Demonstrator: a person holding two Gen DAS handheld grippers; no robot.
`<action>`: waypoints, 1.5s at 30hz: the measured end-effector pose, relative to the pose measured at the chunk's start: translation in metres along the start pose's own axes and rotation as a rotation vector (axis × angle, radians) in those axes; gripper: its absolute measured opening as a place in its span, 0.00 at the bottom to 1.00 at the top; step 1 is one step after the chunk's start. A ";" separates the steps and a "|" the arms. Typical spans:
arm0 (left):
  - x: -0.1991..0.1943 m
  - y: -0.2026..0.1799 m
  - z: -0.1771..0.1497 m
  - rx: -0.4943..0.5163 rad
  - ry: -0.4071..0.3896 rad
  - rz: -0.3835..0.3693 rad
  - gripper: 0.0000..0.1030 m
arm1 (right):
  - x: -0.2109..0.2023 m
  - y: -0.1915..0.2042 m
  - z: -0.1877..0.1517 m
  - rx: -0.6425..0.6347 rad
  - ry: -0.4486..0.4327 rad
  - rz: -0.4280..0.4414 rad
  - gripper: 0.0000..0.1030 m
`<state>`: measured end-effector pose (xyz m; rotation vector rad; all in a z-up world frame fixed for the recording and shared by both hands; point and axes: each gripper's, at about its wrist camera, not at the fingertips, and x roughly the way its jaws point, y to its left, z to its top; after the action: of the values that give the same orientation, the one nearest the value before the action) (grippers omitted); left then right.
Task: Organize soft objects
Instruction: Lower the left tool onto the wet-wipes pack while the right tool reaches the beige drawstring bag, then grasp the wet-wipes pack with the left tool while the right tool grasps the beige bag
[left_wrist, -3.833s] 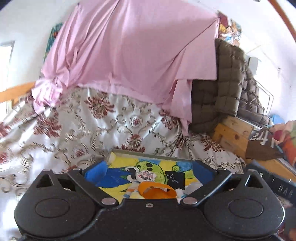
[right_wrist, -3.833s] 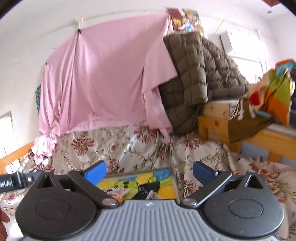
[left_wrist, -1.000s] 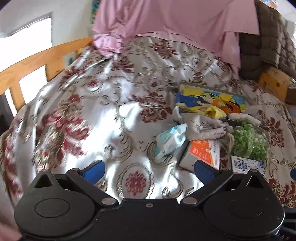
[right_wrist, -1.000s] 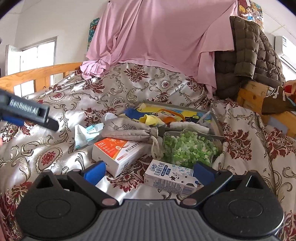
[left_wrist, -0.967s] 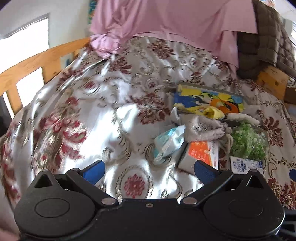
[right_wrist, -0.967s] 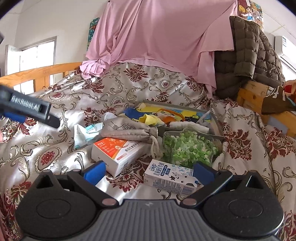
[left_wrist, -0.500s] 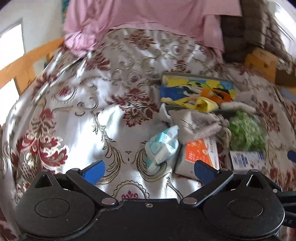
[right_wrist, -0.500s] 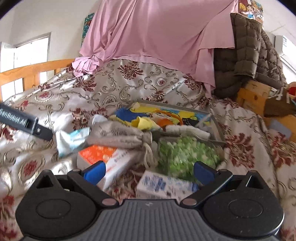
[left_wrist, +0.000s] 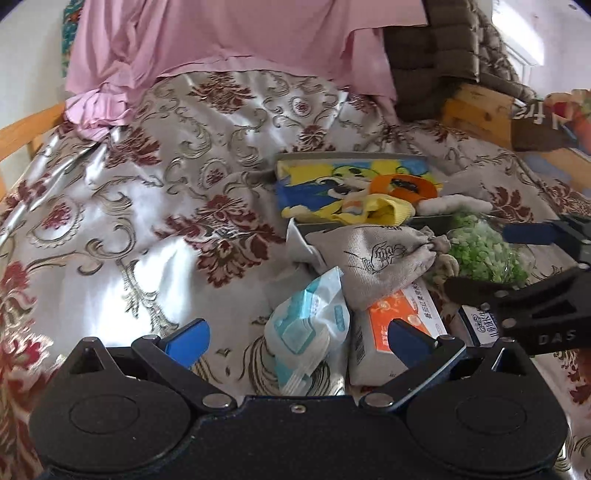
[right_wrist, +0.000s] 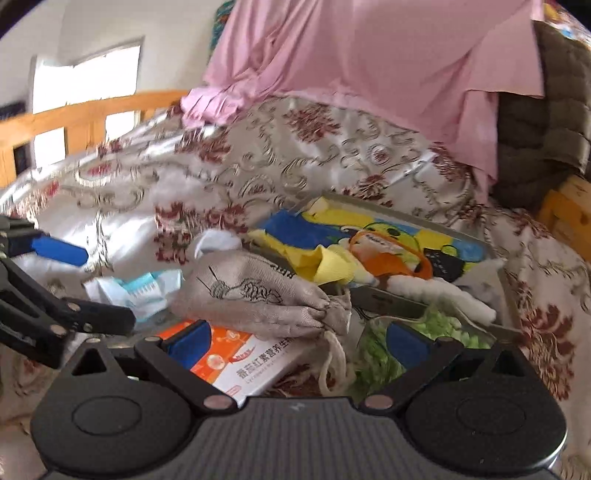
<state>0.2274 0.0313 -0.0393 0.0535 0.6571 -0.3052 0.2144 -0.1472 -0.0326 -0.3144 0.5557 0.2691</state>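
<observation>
free: bedspread (left_wrist: 155, 229) left | blocked: tissue pack (left_wrist: 310, 325), grey pouch (left_wrist: 380, 262)

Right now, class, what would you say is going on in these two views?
A person holds two open grippers over a pile on a floral bedspread. The left gripper is low over a blue-and-white tissue pack; the right gripper faces a grey drawstring pouch that lies across an orange-and-white box. Neither holds anything. Behind them a tray holds bright cloth items.
</observation>
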 end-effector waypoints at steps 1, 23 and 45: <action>0.002 0.002 -0.001 -0.002 -0.001 -0.010 0.99 | 0.004 0.000 0.002 -0.023 0.007 0.008 1.00; 0.035 0.021 -0.008 -0.076 0.023 -0.118 0.75 | 0.059 -0.009 0.019 -0.173 0.085 0.181 0.95; 0.033 0.043 -0.008 -0.283 -0.006 -0.116 0.41 | 0.054 -0.012 0.011 -0.178 0.057 0.036 0.38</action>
<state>0.2605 0.0646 -0.0678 -0.2563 0.6935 -0.3213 0.2678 -0.1453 -0.0511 -0.4858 0.5956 0.3465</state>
